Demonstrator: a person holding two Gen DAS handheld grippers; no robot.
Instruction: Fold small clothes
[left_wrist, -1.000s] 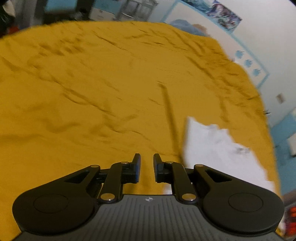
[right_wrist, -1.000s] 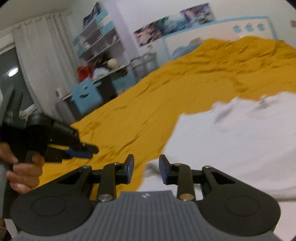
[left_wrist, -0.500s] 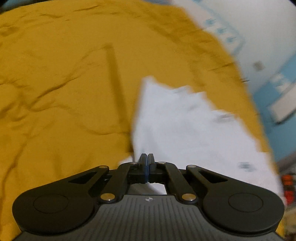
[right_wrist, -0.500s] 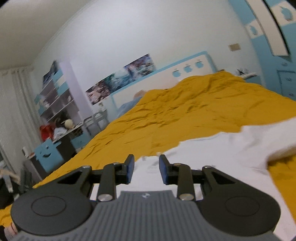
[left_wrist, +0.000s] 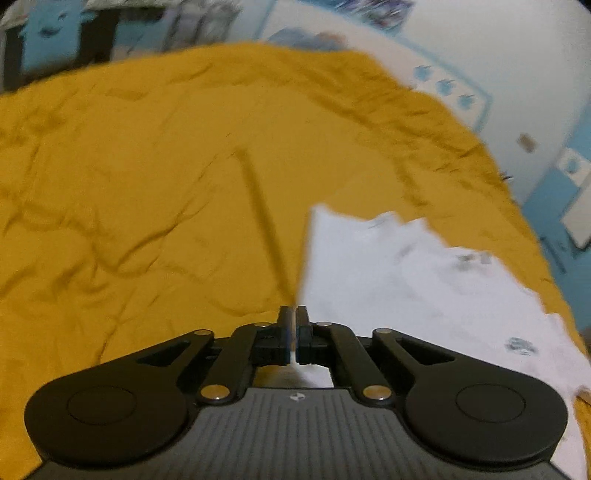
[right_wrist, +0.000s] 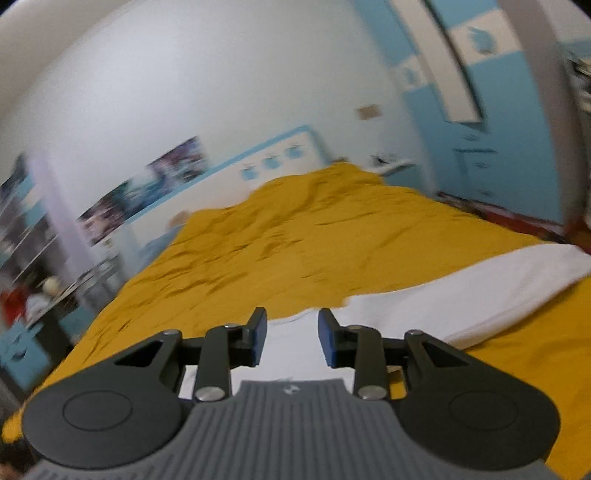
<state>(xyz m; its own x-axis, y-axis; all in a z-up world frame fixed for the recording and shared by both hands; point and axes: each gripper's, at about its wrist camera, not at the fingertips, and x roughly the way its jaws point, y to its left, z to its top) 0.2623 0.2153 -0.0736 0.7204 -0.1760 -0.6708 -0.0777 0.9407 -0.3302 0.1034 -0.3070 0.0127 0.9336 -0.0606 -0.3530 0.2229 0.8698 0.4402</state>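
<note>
A small white garment (left_wrist: 399, 295) is seen spread on a wrinkled mustard-yellow bedspread (left_wrist: 147, 184), lying from the centre toward four o'clock in the left wrist view and from the centre toward three o'clock in the right wrist view, where a sleeve-like strip is stretched out to the right. The left gripper (left_wrist: 292, 321) is closed to a sliver, and a thin white edge of the garment is pinched between its pads at the cloth's near left corner. The right gripper (right_wrist: 291, 332) is held at a middling width; its jaws have just been opening, and white cloth is seen below and beyond the gap, though nothing is pressed by the pads. The garment is judged to be light, thin and limp: it can be expected to sag and drape from any single pinch, to crease rather than resist, and to drag slightly on the textured bedspread instead of sliding freely. No fragility is suggested, so a firm pinch should be tolerated. A hold is best taken at an edge or corner, where a single layer can be lifted clear of the bedspread; for the right gripper, the near hem at about six o'clock, or the sleeve's root at about three o'clock, is judged suitable. A danger is seen of bedspread being caught along with the garment.
</note>
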